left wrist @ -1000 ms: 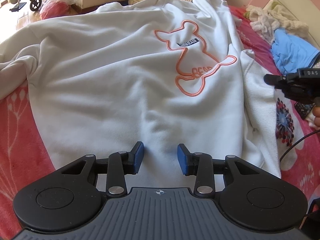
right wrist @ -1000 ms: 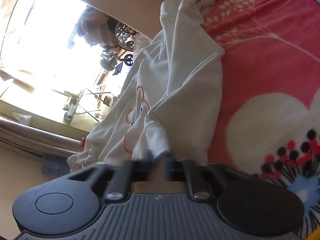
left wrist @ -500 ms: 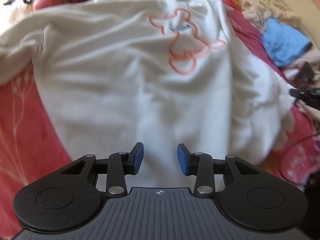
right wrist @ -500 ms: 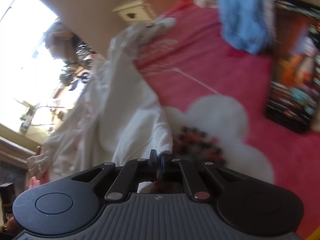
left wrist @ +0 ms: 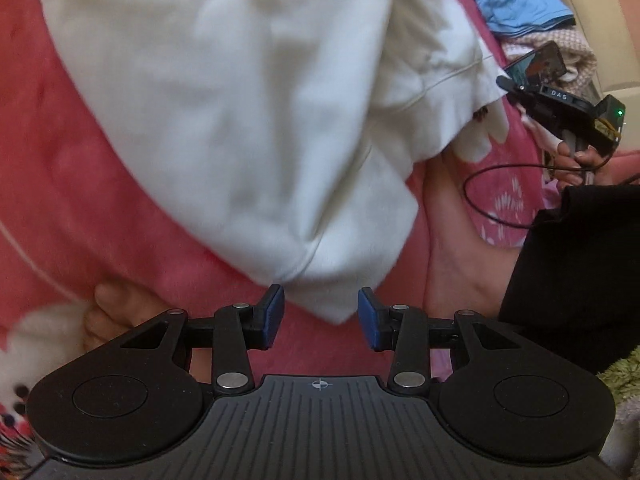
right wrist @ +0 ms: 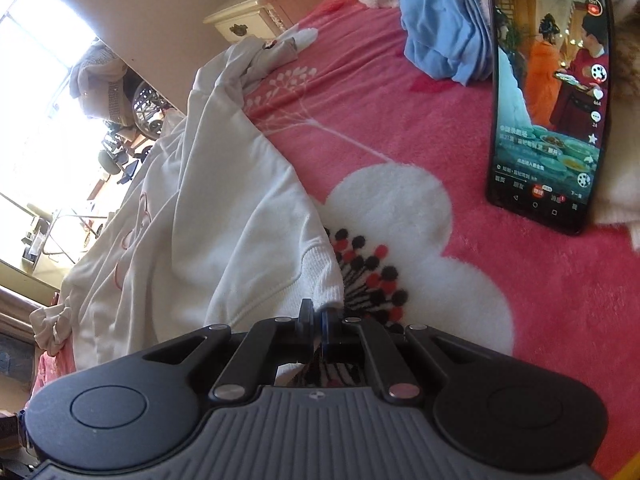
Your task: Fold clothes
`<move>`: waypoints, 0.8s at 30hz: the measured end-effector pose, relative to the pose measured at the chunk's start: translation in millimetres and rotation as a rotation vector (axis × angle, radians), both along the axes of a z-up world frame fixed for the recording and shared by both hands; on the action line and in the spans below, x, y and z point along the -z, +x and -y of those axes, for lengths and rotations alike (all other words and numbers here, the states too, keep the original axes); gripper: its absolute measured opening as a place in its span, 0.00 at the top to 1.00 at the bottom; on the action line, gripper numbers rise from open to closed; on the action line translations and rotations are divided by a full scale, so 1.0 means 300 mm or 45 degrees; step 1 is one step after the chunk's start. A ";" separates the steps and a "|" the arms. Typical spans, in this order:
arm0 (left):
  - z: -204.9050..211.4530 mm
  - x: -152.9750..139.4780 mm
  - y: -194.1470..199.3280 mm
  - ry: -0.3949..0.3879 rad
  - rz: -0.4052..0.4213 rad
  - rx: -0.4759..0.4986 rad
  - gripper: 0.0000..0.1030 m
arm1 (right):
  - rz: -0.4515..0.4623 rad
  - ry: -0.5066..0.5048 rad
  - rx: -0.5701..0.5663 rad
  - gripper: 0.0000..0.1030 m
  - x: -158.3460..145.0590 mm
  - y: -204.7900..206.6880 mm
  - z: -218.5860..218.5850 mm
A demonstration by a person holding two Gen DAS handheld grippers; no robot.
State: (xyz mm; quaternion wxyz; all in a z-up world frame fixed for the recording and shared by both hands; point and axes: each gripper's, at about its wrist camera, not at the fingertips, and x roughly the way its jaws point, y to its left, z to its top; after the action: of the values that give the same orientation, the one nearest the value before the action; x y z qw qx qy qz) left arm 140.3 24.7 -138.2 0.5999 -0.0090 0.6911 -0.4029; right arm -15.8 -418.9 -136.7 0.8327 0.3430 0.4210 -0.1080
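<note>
The white sweatshirt (left wrist: 224,120) is spread on the pink blanket (right wrist: 460,308), w/ its bottom hem toward the cameras and its orange outline print just seen in the right wrist view. No finished fold is shown: the body lies mostly flat but rumpled, one side is bunched up, and a sleeve trails away at the far end. So, as judged from these views, most of the folding is left; whether the garment is being laid out or re-laid can't be told.

The left gripper (left wrist: 320,314) is held w/ tongs apart, and a corner of the sweatshirt hem sits right betw. the blue pads (left wrist: 272,312), not pinched. The right gripper (right wrist: 316,326) has its tongs together; the ribbed hem corner of the sweatshirt appears to be clamped there, though the contact itself is partly hidden by the pads. In the left wrist view that gripper (left wrist: 520,88) is seen at the sweatshirt's right edge, fabric pulled taut toward it.

Edges & room:
- Right of the sweatshirt, a phone (right wrist: 548,96) is propped w/ its screen lit, and a blue garment (right wrist: 440,32) is heaped beyond it; both are well apart from the hem but limit a wide swing that way.
- A black cable (left wrist: 492,200) loops on the blanket near the sweatshirt's right side; a snag is possible.
- Bare blanket is left betw. sweatshirt and phone, likely enough for a sleeve to be laid.
- Left of the sweatshirt, open blanket is seen in the left wrist view.
</note>
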 end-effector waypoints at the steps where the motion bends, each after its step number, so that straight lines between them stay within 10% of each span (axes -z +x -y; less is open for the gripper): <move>1: -0.002 0.008 -0.002 0.000 -0.019 -0.002 0.61 | 0.002 -0.003 0.000 0.97 0.001 -0.003 -0.002; 13: 0.006 0.095 -0.022 -0.007 -0.193 0.020 0.60 | -0.061 -0.001 0.097 0.93 -0.020 -0.101 0.016; 24: 0.023 0.141 -0.017 -0.069 -0.274 0.039 0.46 | 0.012 0.060 0.111 0.68 0.009 -0.055 0.062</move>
State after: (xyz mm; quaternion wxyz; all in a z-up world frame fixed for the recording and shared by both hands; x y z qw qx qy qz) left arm 135.1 17.9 -180.6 0.5154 -0.0578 0.7405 -0.4274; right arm -32.3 -437.6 -139.5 0.8209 0.3810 0.4041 -0.1327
